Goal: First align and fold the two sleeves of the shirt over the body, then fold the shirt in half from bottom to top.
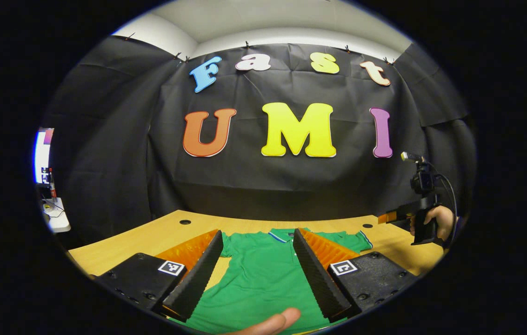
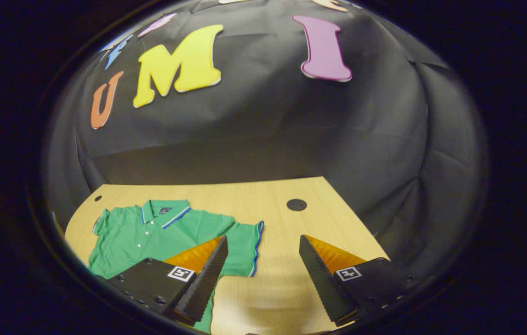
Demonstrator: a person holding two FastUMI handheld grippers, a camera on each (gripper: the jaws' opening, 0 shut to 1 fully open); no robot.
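Observation:
A green polo shirt (image 1: 263, 274) with a blue-and-white trimmed collar lies flat on the wooden table (image 1: 119, 244), both sleeves spread out. My left gripper (image 1: 257, 242) hovers open above the shirt's body, nothing between its fingers. In the left gripper view the right gripper (image 1: 396, 217) hangs at the far right, held by a hand (image 1: 440, 218). In the right gripper view the shirt (image 2: 151, 235) lies to the left, its right sleeve (image 2: 244, 249) beside my open right gripper (image 2: 263, 244), which is above bare table.
The table (image 2: 263, 195) has round cable holes (image 2: 296, 204) near its back edge. Black cloth closes off the back and sides. A white side shelf (image 1: 56, 216) with small items stands far left. A fingertip (image 1: 275, 321) shows at the bottom of the left gripper view.

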